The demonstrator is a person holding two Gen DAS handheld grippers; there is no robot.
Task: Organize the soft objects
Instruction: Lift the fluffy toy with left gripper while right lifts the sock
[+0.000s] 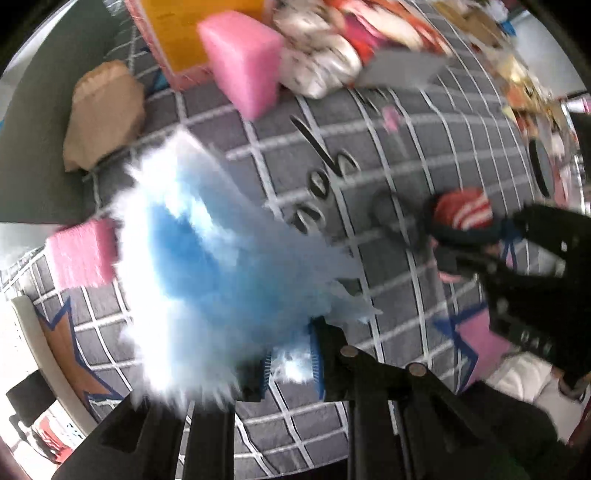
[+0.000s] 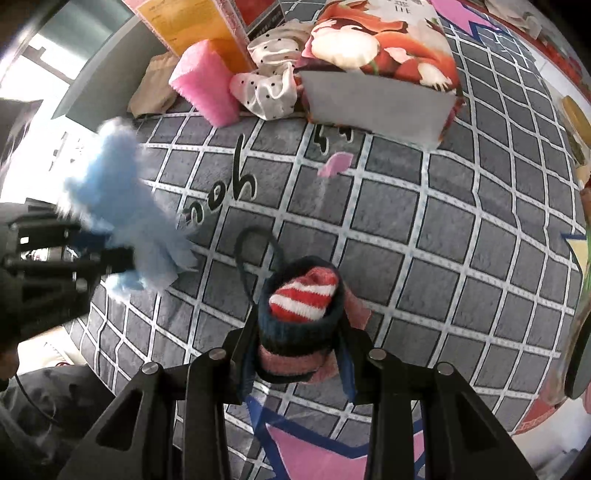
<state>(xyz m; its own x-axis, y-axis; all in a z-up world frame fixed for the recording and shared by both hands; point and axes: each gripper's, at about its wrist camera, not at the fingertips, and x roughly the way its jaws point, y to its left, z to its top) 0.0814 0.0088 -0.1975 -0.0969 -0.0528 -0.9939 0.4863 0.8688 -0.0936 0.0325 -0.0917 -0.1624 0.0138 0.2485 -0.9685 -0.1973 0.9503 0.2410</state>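
Note:
My left gripper is shut on a fluffy blue cloth and holds it above the grey checked rug; the cloth is blurred. It also shows at the left of the right wrist view. My right gripper is shut on a rolled knit sock bundle, striped red and white inside dark blue and pink, held above the rug. The bundle also shows in the left wrist view.
At the rug's far edge lie a pink foam block, a polka-dot cloth, a printed cushion box, a brown paper bag and an orange box. A second pink foam block is at left. A dark cord loop lies on the rug.

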